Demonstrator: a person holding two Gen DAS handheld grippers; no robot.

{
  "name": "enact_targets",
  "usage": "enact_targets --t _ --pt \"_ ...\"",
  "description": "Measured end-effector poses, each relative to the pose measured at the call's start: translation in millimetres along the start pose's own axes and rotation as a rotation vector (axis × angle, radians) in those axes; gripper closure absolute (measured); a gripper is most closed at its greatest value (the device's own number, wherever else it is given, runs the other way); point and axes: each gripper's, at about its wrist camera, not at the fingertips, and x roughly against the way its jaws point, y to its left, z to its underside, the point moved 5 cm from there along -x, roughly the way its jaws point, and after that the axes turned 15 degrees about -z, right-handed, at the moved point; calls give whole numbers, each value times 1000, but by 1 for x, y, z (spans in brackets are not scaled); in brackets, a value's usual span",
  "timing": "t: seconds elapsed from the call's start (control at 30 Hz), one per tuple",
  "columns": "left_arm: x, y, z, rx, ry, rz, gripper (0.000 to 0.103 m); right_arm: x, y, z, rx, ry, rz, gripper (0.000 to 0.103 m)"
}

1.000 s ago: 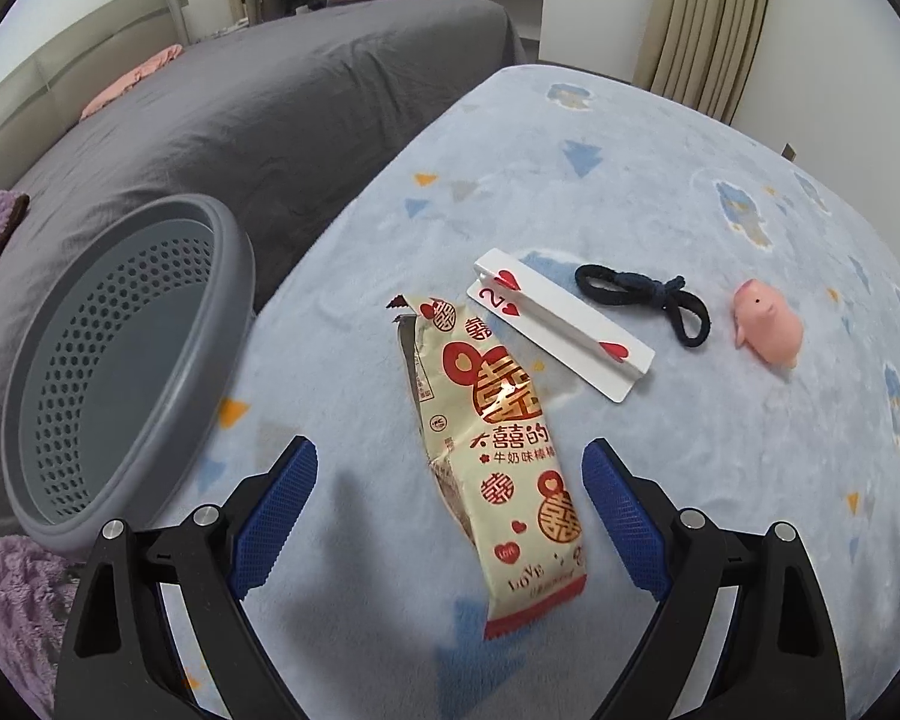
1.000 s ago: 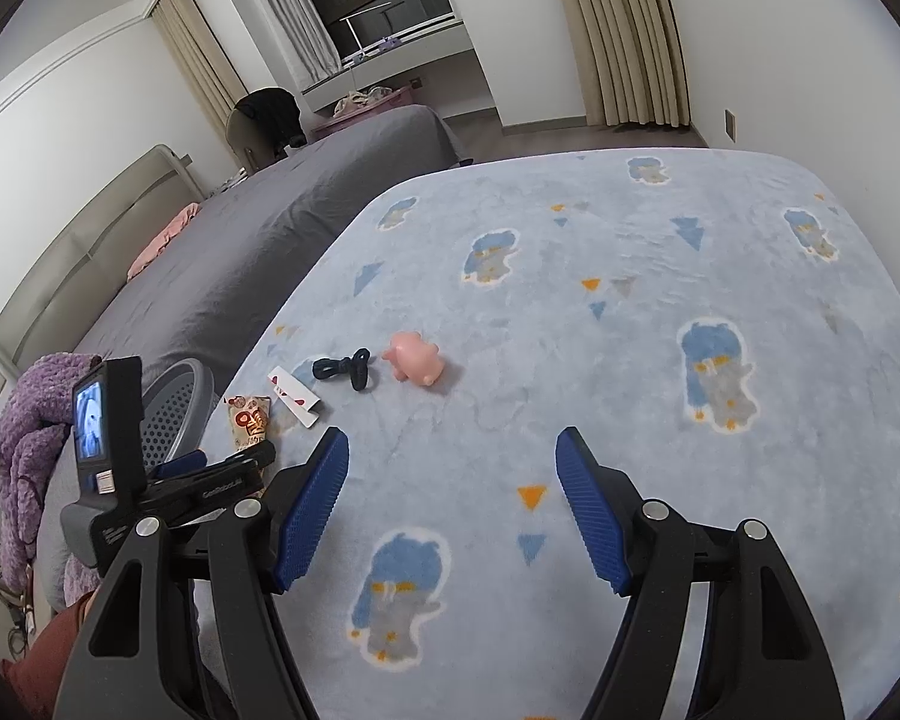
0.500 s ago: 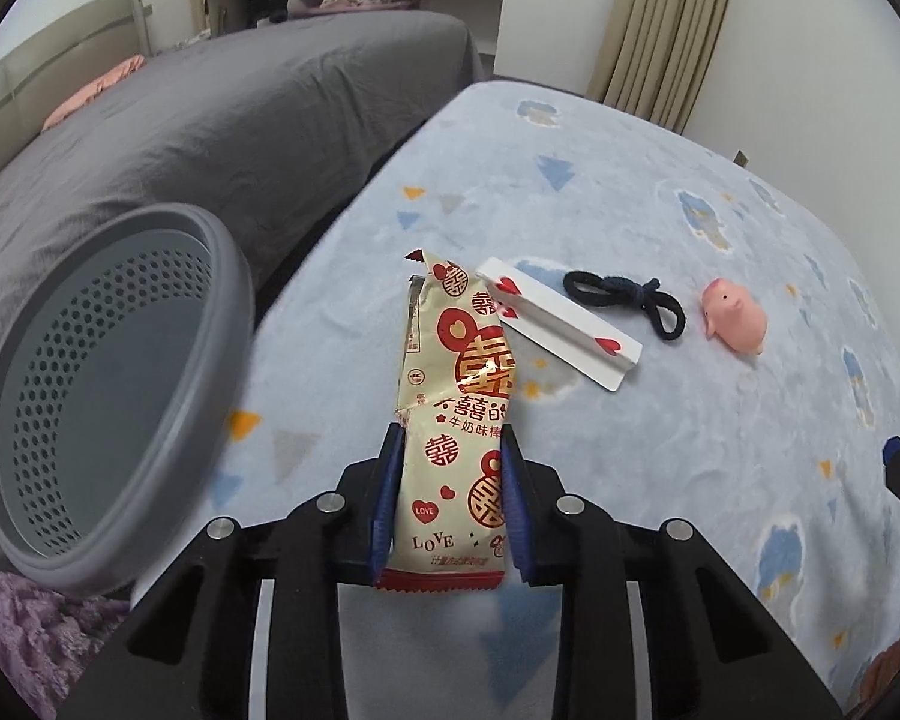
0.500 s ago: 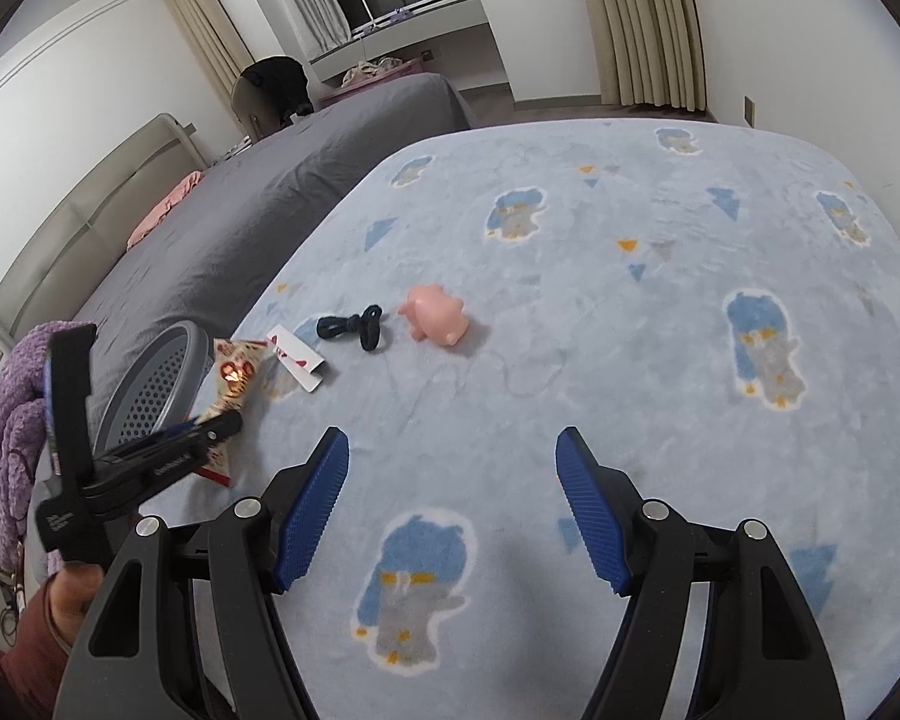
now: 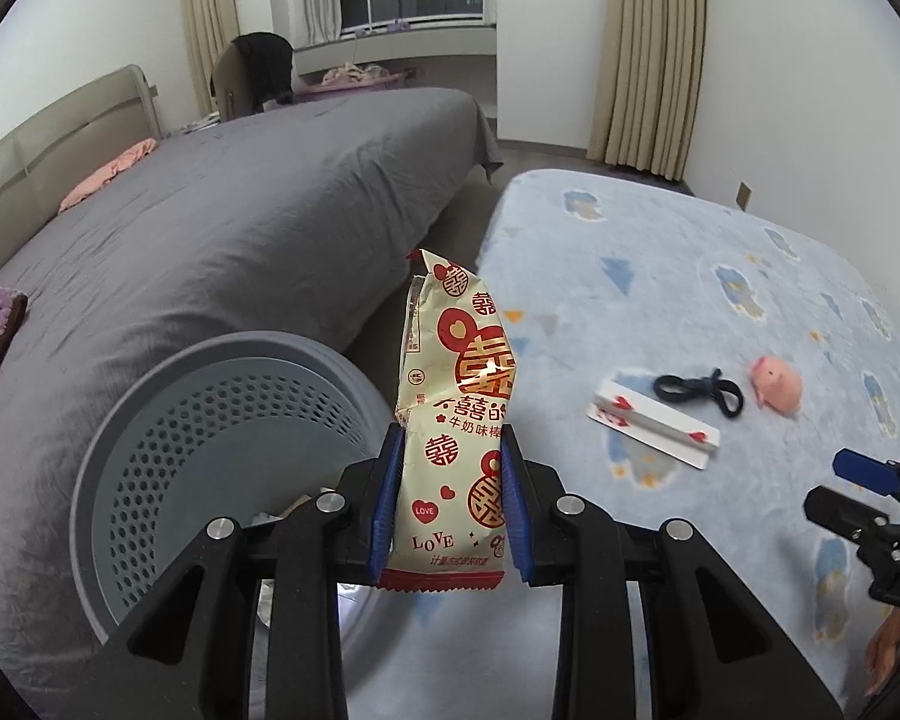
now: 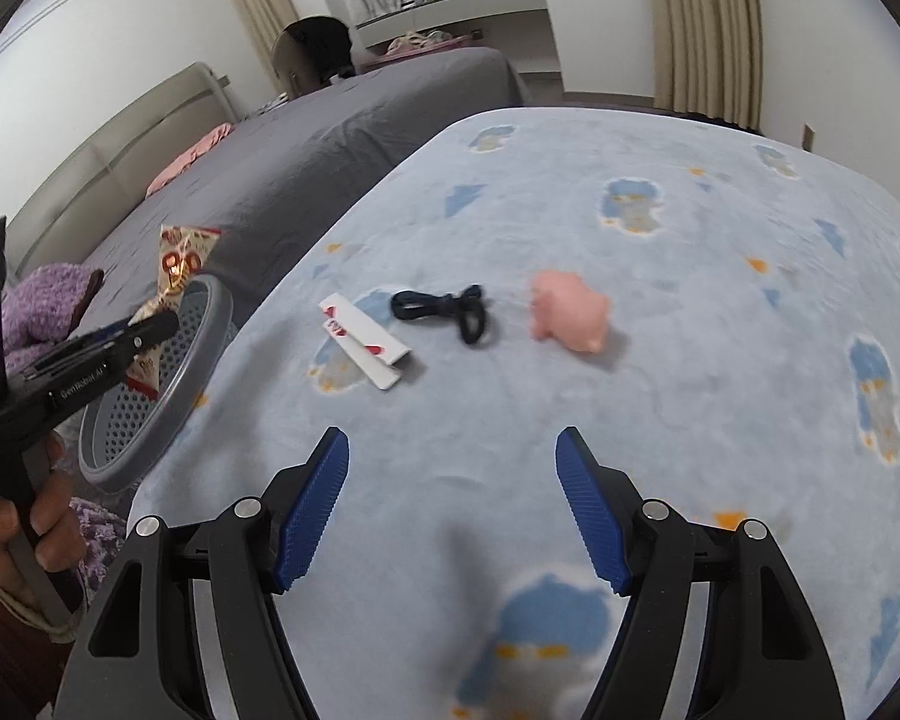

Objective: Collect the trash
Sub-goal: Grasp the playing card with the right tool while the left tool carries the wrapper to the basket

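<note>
Left gripper (image 5: pixel 450 501) at lower centre, blue pads clamped on upright snack wrapper (image 5: pixel 459 414); grey perforated basket (image 5: pixel 150 420) at lower left; playing cards (image 5: pixel 654 423), black hair tie (image 5: pixel 699 391), pink pig toy (image 5: pixel 777 391) on blue blanket (image 5: pixel 690 276) at right

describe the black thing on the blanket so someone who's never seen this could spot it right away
Start at the pale blue cartoon-print blanket beside the grey bed. Three small items lie in a row: a folded playing card, a black hair tie and a pink toy pig. It is the middle one, a dark knotted loop.
</note>
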Motion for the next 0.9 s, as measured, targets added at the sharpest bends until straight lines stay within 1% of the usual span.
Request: enact_targets --t 0.07,0.13,0.2,0.33,0.5,0.57,0.63,0.67,0.7,0.73,0.77,0.83,0.87,0.9 --pt "-4 8 1 14 -2 -10 73 -16 7 -6 26 16 10 34" --pt "-9 15 4 25 -3 -23 73 -35 12 -13 49 39 41 34" --pt "-13 19 8 28 -2 -37 73 -49 14 -21 44 53 39 34" --pt "-21 27 13 32 11 -34 73 -74 18 -32 62 76 70 35" --pt "-26 36 16 54 30 -18 73 -94 20 -39 70 101 102 35" --pt "-28 39 17 61 33 -19 73 -101 20 -39 80 114 122 40" --pt "-30 43 19 66 43 -25 73 -105 22 -40 98 115 139 41" --pt "-32 44 19 68 49 -27 73 -107 23 -40 105 118 145 43" --pt "-33 45 20 71 57 -29 73 -108 25 -41 115 118 155 46" --pt "-34 46 20 73 61 -29 73 -108 26 -41 123 118 163 52" --pt "-36 47 21 76 65 -31 73 -108 27 -40 132 117 170 55" --pt "-37 49 21 81 69 -36 73 -109 32 -39 149 116 172 68" --pt "-37 51 22 84 71 -39 73 -109 34 -38 156 113 178 70" --pt "-38 52 22 85 73 -43 73 -109 36 -37 160 112 180 75"
